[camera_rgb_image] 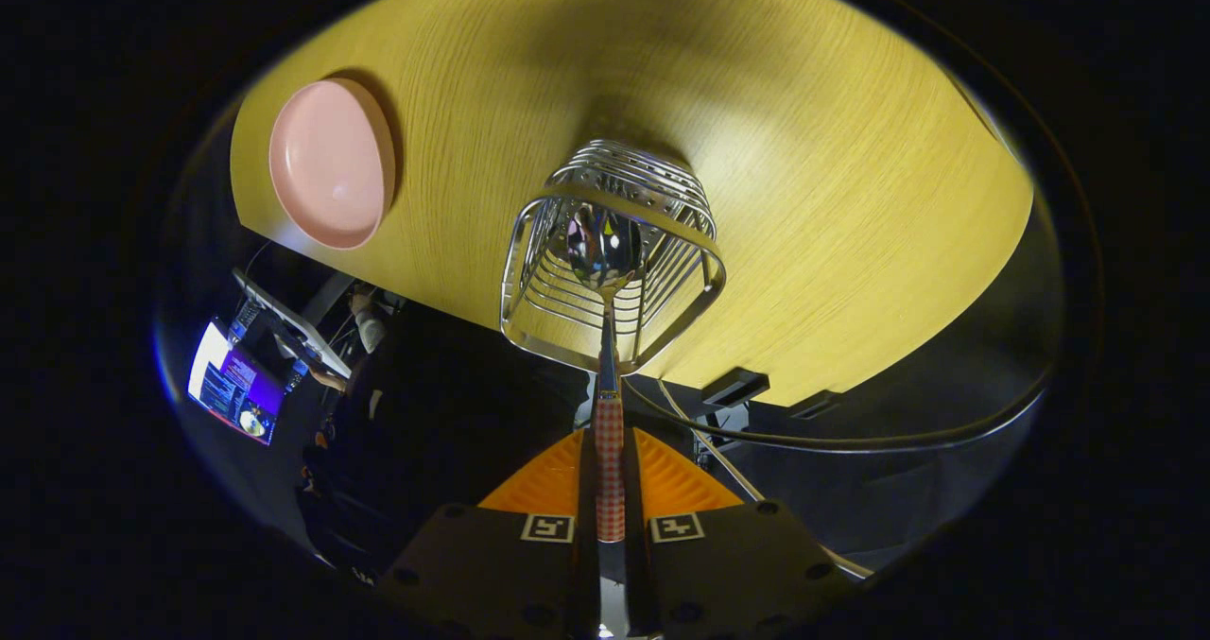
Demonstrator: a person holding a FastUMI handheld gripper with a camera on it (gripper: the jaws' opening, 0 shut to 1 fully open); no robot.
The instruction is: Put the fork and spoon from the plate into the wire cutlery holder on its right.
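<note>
Gripper (610, 489) fingers clamped on spoon (608, 337) handle; bowl inside wire cutlery holder (610, 252) on yellow wood-grain table (803, 196). Pink plate (331, 163) well left. Beyond table edge: dark room, lit screen (232, 385), cables.

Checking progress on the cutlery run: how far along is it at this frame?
Done: the pink plate on the wooden table lies bare, so both pieces are off it. In hand: the gripper has its jaws shut on the spoon handle, bowl over the wire cutlery holder mouth. Left: lower and release. I can't make out a fork inside the holder.
</note>
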